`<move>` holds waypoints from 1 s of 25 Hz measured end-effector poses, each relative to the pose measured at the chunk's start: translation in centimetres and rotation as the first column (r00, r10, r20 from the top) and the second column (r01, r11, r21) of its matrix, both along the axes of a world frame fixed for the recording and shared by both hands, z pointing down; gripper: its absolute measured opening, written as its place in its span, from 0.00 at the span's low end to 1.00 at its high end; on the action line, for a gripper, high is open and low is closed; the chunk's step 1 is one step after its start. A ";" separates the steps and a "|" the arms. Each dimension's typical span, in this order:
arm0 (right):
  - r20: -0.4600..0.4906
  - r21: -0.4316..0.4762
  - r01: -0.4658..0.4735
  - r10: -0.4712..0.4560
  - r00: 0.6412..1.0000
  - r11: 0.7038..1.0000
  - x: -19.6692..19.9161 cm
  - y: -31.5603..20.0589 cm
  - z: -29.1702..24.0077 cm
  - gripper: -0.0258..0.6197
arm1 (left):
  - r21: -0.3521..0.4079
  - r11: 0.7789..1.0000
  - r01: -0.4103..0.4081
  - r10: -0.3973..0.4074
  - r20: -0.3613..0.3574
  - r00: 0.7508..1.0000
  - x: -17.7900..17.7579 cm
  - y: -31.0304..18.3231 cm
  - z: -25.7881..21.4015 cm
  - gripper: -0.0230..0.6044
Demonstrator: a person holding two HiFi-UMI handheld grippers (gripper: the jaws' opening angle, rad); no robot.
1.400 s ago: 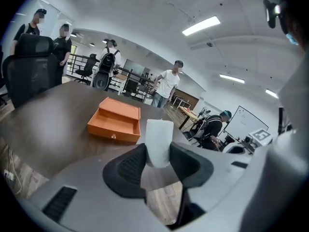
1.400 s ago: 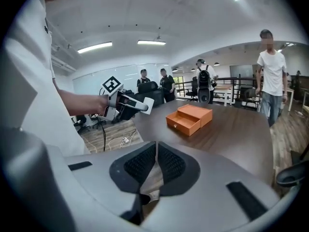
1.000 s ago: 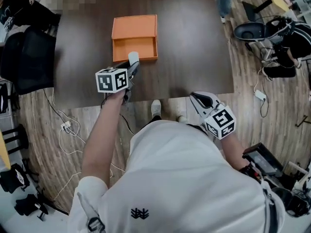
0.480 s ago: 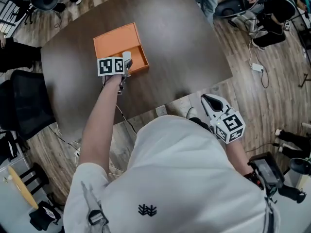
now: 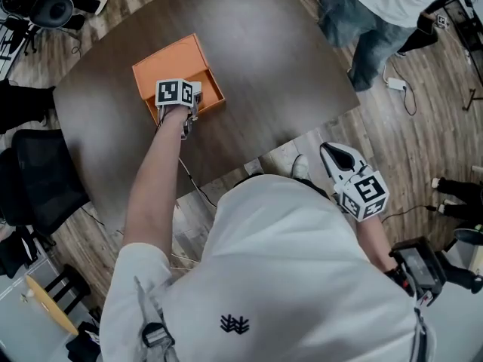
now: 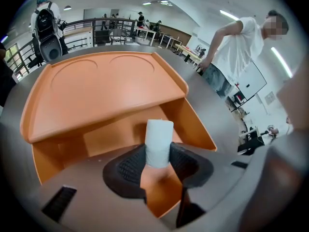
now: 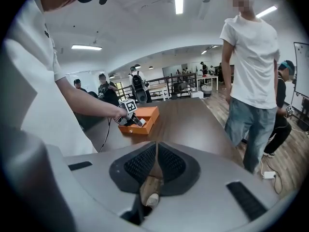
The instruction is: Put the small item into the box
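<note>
The small item, a white cylinder (image 6: 159, 140), stands upright between the pads of my left gripper (image 6: 159, 154), which is shut on it. In the left gripper view it hangs just above the tray of the orange box (image 6: 126, 135), whose open lid (image 6: 101, 88) leans back behind it. In the head view, the left gripper's marker cube (image 5: 176, 93) sits over the box (image 5: 170, 62) on the dark brown table (image 5: 287, 74). My right gripper (image 5: 333, 155) hangs off the table's near edge, by my body, jaws shut with nothing between them.
A person in a white shirt and jeans (image 5: 377, 21) stands at the table's far right edge. Black chairs (image 5: 38, 179) stand to the left of the table. Cables (image 5: 400, 85) lie on the wooden floor. More people stand in the background (image 6: 46, 25).
My left gripper has carried the white cylinder forward from the box's front edge to over its tray. The head view has swung round, and the right gripper has stayed by my side.
</note>
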State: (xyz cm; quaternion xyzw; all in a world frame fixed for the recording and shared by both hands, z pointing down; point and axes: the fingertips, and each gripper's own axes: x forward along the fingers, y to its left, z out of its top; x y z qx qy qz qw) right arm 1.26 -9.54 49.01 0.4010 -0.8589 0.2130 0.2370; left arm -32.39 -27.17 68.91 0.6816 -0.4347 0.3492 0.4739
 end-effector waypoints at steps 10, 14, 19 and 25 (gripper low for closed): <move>-0.006 -0.009 0.019 -0.019 1.000 1.000 -0.7 0.0 0.0 0.06 | -0.016 1.000 -0.022 0.023 0.023 0.999 0.0 -0.7 0.2 0.31; -0.009 -0.012 0.022 -0.022 1.000 1.000 -0.6 0.1 0.0 0.06 | -0.004 0.999 -0.032 0.033 0.034 0.999 0.2 -0.7 0.3 0.32; -0.008 -0.012 0.028 -0.028 1.000 1.000 -0.5 0.1 0.0 0.06 | 0.012 0.999 -0.043 0.042 0.061 0.997 0.2 -0.9 0.4 0.38; -0.011 -0.014 0.038 -0.038 0.999 0.999 -0.4 0.2 0.2 0.06 | 0.042 0.998 -0.046 0.043 0.074 0.996 -0.2 -1.0 0.1 0.43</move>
